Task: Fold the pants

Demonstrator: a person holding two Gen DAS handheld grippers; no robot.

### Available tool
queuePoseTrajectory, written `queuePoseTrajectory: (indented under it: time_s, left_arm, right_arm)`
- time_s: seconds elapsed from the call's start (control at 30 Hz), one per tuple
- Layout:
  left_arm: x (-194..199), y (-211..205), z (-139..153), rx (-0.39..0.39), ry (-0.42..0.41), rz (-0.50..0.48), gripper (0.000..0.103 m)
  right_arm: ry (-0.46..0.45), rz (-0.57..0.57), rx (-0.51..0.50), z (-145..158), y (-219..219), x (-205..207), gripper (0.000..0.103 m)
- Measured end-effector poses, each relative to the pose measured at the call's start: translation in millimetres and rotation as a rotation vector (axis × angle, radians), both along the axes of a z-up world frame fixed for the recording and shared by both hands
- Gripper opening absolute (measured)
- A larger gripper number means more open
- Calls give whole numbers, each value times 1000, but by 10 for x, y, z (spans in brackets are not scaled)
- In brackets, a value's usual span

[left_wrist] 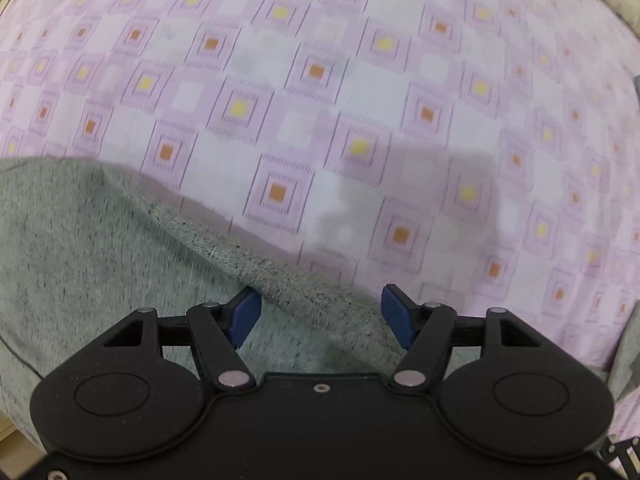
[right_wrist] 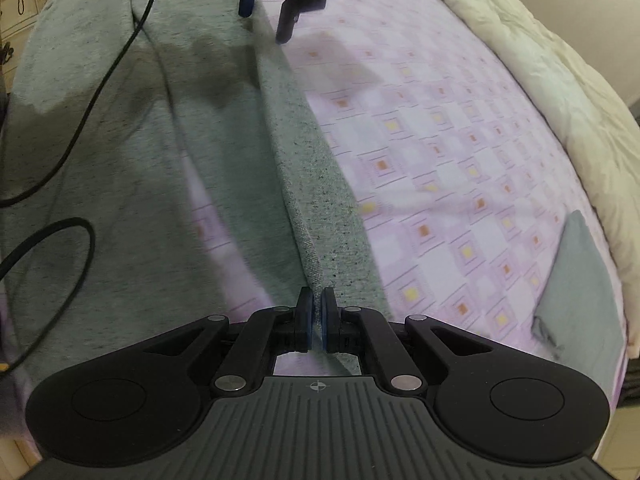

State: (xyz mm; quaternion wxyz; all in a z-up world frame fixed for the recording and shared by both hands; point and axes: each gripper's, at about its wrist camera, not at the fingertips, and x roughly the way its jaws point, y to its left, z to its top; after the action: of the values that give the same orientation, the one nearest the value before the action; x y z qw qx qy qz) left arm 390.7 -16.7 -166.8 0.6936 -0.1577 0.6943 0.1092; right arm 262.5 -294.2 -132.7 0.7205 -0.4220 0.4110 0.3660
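Grey heathered pants [right_wrist: 120, 152] lie on the bed sheet [right_wrist: 460, 152], long axis running away from the right wrist camera toward the far left claw [right_wrist: 266, 26]. Left wrist view shows only a pants edge [left_wrist: 280, 280] crossing diagonally under the left claw [left_wrist: 322, 316], blue pads spread wide, nothing pinched. Right wrist view adds the full leg length, a raised fold ridge, black cable [right_wrist: 100, 76], cream duvet [right_wrist: 560, 92]. Right claw [right_wrist: 317, 316] is clamped on that ridge.
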Motion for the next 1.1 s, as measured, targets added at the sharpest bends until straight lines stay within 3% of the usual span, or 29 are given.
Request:
queuePoseTrajectory:
  time_s: [0.07, 0.13, 0.2, 0.27, 0.33, 0.5, 0.57, 0.8, 0.9, 1.03, 1.1]
  left_arm:
    - [-46, -6, -70, 6, 22, 1, 68]
    - [-102, -6, -137, -10, 37, 1, 61]
    - [-188, -5, -149, -53, 7, -5, 18]
    - [-275, -23, -57, -51, -50, -9, 14]
    - [-353, -78, 56, -24, -90, -42, 13]
    - [-526, -161, 259, 10, -140, -104, 11]
    - [-582, -125, 311, 5, -149, -107, 11]
    - [-556, -91, 304, -23, -145, -86, 11]
    - [-550, -35, 313, -47, -142, -54, 11]
    - [-564, -13, 353, -62, -145, -37, 11]
    - [-563, -28, 363, -59, -146, -41, 11]
  right_arm:
    - [4, -21, 5, 14, -8, -106, 4]
    - [-3, -56, 13, -4, 0, -159, 5]
    - [-12, -109, 32, 6, 1, -152, 6]
    - [-27, -187, 83, 89, -33, -120, 8]
    - [-27, -288, 158, 220, -113, -60, 17]
    - [-70, -603, 366, 570, -415, 182, 28]
    - [-90, -759, 399, 606, -511, 359, 32]
    - [-53, -1180, 309, 75, -499, 1140, 32]
    - [-66, -1273, 237, -141, -404, 1289, 32]
    - [-140, -1389, 50, -321, -299, 1348, 32]
    - [-139, -1424, 39, -355, -334, 1316, 31]
